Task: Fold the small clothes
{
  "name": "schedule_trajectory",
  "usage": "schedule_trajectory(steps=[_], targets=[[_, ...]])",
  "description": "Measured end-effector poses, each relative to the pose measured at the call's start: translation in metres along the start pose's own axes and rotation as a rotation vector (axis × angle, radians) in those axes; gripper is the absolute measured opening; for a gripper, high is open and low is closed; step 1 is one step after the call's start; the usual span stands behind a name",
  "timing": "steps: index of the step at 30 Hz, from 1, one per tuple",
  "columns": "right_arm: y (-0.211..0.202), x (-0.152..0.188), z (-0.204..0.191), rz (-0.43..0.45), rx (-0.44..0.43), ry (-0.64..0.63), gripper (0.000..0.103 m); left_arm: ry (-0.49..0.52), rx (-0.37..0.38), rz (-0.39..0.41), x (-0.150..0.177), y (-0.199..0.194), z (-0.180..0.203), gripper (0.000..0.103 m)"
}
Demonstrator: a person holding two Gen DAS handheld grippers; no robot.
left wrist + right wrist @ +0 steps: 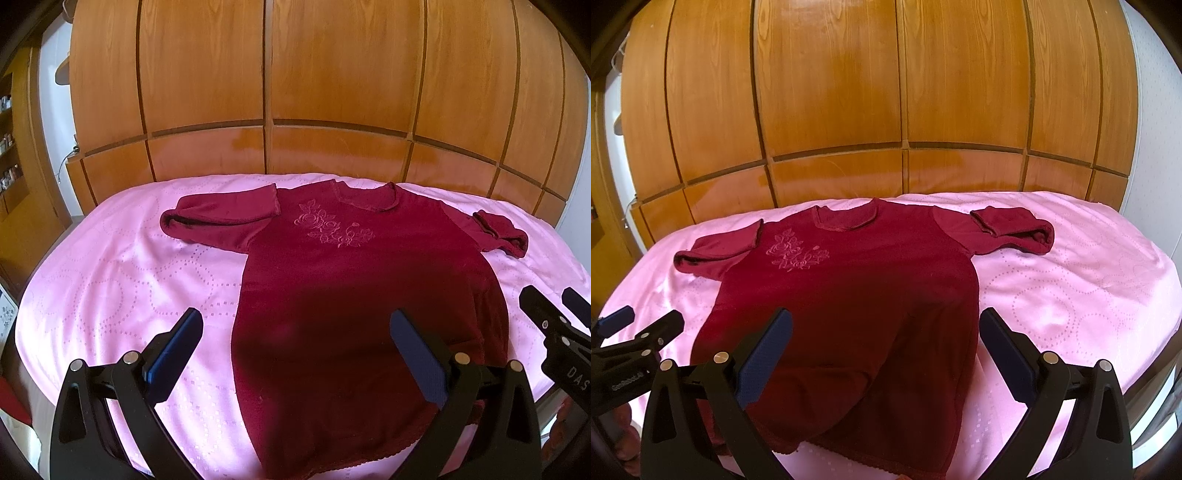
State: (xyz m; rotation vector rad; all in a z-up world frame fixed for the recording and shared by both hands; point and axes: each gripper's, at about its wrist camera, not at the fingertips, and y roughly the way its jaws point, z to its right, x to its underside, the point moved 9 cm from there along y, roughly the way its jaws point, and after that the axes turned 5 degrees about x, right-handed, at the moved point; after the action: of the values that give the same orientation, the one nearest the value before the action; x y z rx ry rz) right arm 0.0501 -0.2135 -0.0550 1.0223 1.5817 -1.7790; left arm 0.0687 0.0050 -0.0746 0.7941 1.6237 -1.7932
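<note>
- The top [354,295] lies face up and spread flat on the bed [110,280], neckline toward the wardrobe [266,92], hem toward the camera; a flower motif [334,229] is stitched on the chest.
- Both short sleeves are out to the sides, each already turned partly back on itself: the left sleeve [218,221] and the right sleeve [1012,230] show doubled cuffs.
- The body is fairly smooth, with a soft ripple near the hem on the right wrist view.
- The left hand-held gripper [295,347] hovers above the hem end, fingers spread wide, one over the pink cover and one over the cloth, holding nothing.
- The right hand-held gripper [886,347] is likewise wide open and empty, over the top's right lower side; in each view the other tool shows at the frame's edge.
- Step in hand, as I judge it: the start of the fold (the garment is laid out, no fold across the body made yet).
- The next move likely calls for each gripper to drop to a side edge or sleeve and pinch through the cloth only, not the cover beneath, then carry it inward evenly so the fabric does not bunch.
</note>
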Motion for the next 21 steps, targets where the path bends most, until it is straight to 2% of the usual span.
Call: schedule_trajectory(steps=[21], targets=[[0.001, 0.001, -0.002, -0.002, -0.003, -0.01, 0.1, 0.007, 0.002, -0.041, -0.004, 0.01, -0.001, 0.101]])
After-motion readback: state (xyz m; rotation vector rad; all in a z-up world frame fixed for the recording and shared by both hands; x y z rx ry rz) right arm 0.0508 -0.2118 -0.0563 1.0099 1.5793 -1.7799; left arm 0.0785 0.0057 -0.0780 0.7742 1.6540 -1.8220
